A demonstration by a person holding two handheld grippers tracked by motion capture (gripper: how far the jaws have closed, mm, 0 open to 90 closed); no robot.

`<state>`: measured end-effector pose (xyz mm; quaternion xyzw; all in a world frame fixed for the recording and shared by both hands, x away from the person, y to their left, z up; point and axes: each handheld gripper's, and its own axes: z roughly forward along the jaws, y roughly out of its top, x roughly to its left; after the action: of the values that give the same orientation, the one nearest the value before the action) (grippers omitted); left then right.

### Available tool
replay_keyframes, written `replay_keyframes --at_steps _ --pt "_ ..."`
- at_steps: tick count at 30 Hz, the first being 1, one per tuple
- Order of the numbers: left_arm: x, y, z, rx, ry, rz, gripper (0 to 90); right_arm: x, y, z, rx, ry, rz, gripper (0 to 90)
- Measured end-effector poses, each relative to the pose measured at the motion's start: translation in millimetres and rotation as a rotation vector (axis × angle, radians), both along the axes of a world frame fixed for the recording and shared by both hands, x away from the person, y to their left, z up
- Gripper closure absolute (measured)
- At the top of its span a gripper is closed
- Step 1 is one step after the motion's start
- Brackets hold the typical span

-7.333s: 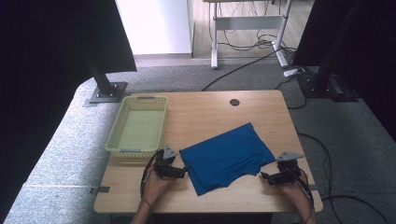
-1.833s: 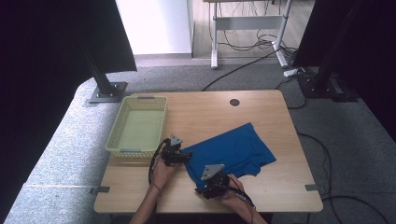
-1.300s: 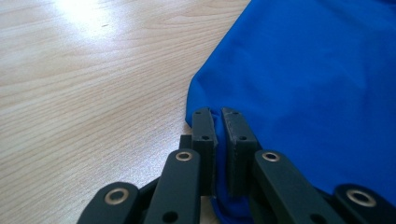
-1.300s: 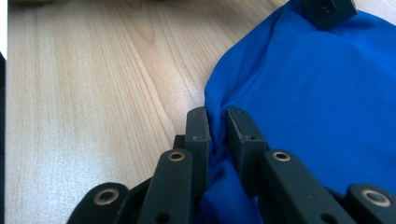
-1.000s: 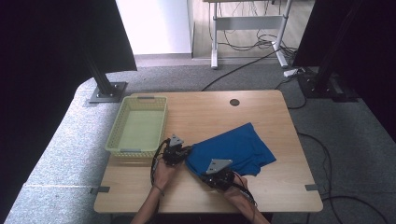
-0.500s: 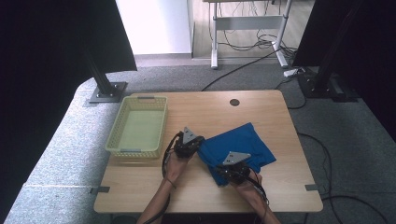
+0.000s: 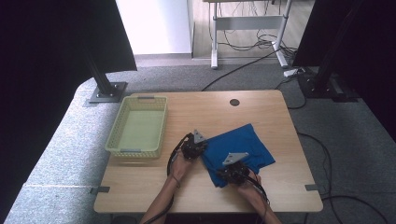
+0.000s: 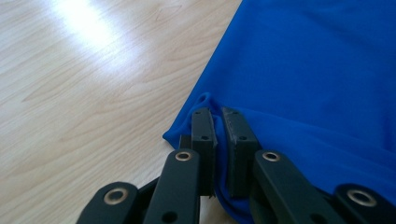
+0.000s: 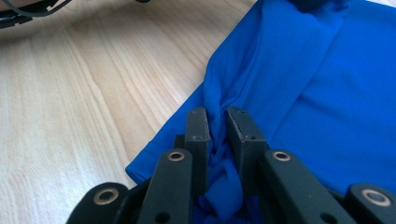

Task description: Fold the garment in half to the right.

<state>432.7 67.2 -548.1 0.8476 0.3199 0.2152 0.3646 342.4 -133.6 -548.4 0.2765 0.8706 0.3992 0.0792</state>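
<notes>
I have the blue cloth (image 7: 238, 151) lying on the table (image 7: 280, 184), right of the yellow basket (image 7: 137, 125). My left gripper (image 8: 218, 126) has its fingers (image 8: 204, 140) clenched on the cloth's near-left edge. My right gripper (image 9: 216, 125) grasps a bunched fold of the same cloth at its front corner, the fabric pinched between the fingers (image 9: 243, 140).

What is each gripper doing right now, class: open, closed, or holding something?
Left gripper: closed on the edge of the blue fabric cloth.
Right gripper: closed on a bunched fold of the same cloth.
</notes>
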Motion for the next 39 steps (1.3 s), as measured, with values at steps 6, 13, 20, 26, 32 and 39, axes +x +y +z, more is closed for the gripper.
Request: replay_keyframes --at_steps 6,13,20,26,32,39 --pt "-7.3 18.6 -0.3 -0.032 0.030 0.011 83.7 -4.5 16.9 -1.4 0.017 0.010 0.045 78.5" --pt "-23.1 40.5 0.6 -0.019 0.034 0.013 83.8 -11.1 39.2 -1.8 0.025 0.019 0.102 78.5" --pt "-35.6 59.4 0.4 -0.025 0.040 0.007 83.7 -17.7 52.7 -2.2 0.032 0.026 0.141 78.2" --pt "-35.9 59.9 2.3 -0.024 0.042 0.039 82.5 -20.0 55.6 -2.5 0.038 0.016 0.157 78.0" --pt "-34.2 51.5 25.6 -0.053 -0.010 0.045 84.1 -23.8 51.2 12.9 0.088 -0.022 0.160 79.0" --pt "-28.3 32.5 53.1 -0.093 -0.089 0.028 84.1 -23.8 26.9 37.1 0.116 -0.083 0.102 79.0"
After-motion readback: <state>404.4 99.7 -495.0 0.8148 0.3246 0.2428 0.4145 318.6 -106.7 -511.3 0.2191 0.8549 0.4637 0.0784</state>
